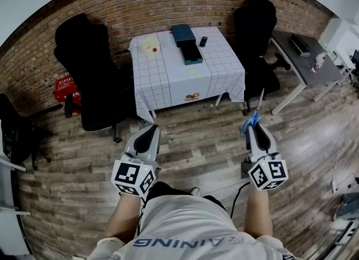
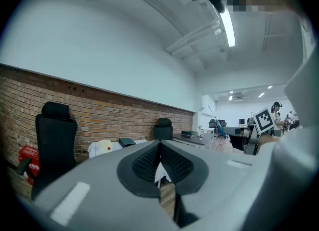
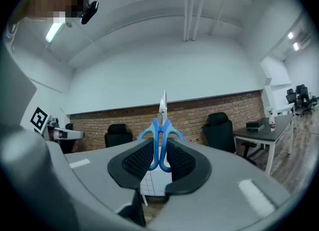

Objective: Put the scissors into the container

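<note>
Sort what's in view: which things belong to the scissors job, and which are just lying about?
Job:
- scissors, blue-handled, clamped in the right gripper
- dark container on the checked table

Lying about:
- cream item with a red dot, on the table
- small black object, on the table
- black office chairs
- red crate
- grey side desk

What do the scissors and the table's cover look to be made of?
Scissors: blades look like bare polished steel, pale and shiny; handles look like glossy blue plastic, smooth moulded loops. Table cover: probably cloth or thin vinyl, white with a dark grid; it drapes and folds at the corners. Too far to tell which.
</note>
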